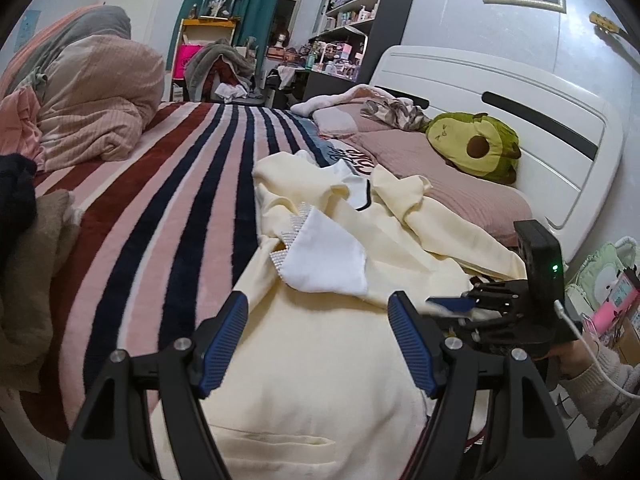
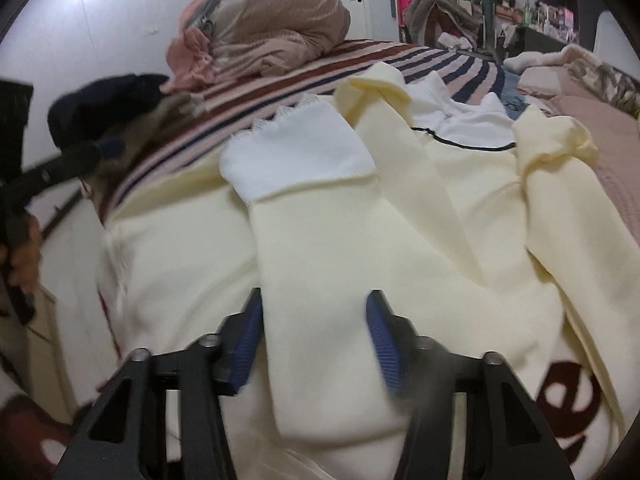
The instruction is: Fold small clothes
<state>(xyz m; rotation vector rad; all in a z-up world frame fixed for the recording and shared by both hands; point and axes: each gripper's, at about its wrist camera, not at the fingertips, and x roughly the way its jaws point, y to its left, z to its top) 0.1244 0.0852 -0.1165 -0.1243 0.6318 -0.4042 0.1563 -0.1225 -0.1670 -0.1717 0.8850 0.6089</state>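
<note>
A cream sweatshirt (image 1: 320, 352) with white cuffs and a white collar lies spread on the striped bed; it also shows in the right wrist view (image 2: 440, 220). One sleeve is folded across the body, its white cuff (image 1: 324, 256) pointing left. My left gripper (image 1: 318, 304) is open over the garment's lower body. My right gripper (image 2: 314, 300) is open, its jaws either side of the folded sleeve (image 2: 320, 280). The right gripper also shows in the left wrist view (image 1: 452, 304) at the garment's right edge. The left gripper shows blurred in the right wrist view (image 2: 100, 148).
A striped blanket (image 1: 160, 208) covers the bed. A rolled pink duvet (image 1: 92, 112) and dark clothes (image 1: 16, 208) lie at the left. An avocado plush (image 1: 476, 148) and pink pillows (image 1: 460, 184) sit by the white headboard (image 1: 520, 92). Shelves stand behind.
</note>
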